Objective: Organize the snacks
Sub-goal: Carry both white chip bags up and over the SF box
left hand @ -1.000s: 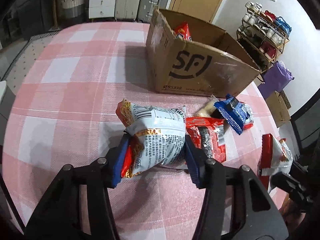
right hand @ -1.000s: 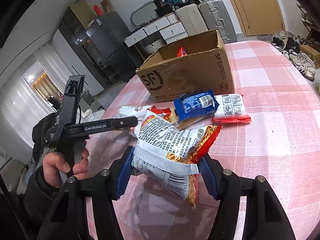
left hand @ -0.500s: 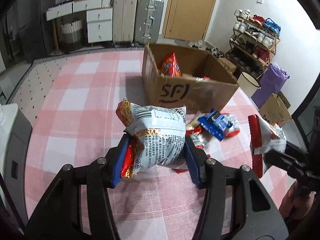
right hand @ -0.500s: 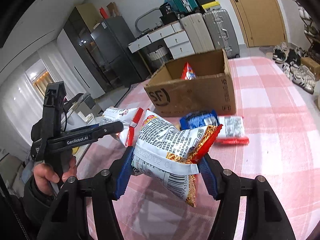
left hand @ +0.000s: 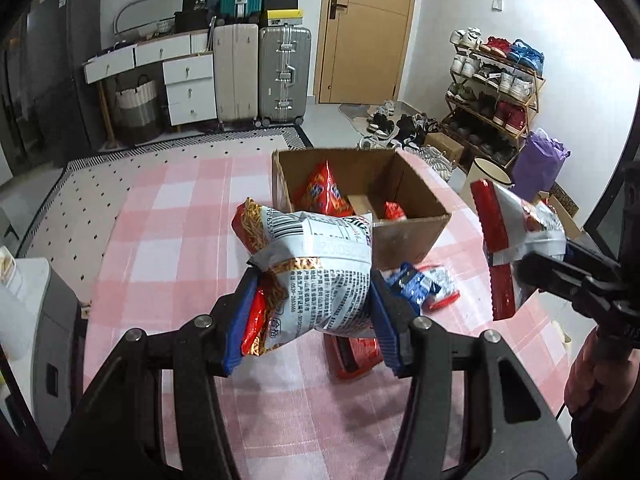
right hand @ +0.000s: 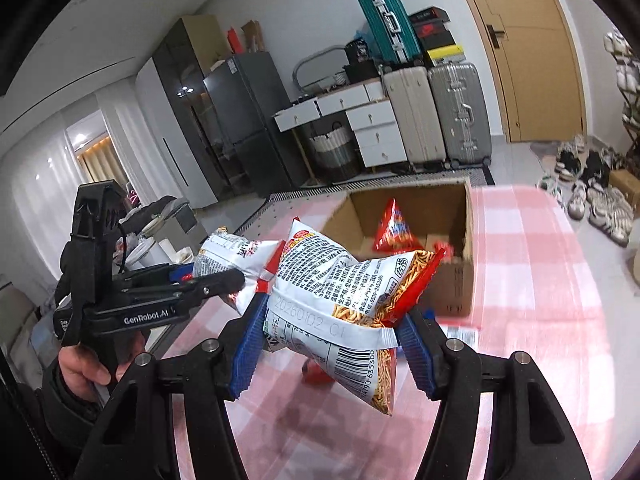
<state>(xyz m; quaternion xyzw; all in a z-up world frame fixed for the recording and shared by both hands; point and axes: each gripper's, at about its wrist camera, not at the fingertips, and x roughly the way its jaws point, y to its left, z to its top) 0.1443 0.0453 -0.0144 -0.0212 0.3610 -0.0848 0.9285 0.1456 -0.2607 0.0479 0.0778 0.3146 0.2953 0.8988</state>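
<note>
While both jaws pinch noodle-snack bags, left bag (left hand: 316,276) lies crosswise, right bag (right hand: 352,300) slants toward the cardboard box (right hand: 468,240)

Pink-and-white checked tablecloth (left hand: 168,248), brown box (left hand: 404,240) (2 red packets (left hand: 324,192) inside)

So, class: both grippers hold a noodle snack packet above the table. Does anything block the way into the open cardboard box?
Nothing visible does. The brown cardboard box is open-topped with room beside the red snack bag inside. The left gripper and right gripper carry their packets above the loose snacks on the pink checked tablecloth.
</note>
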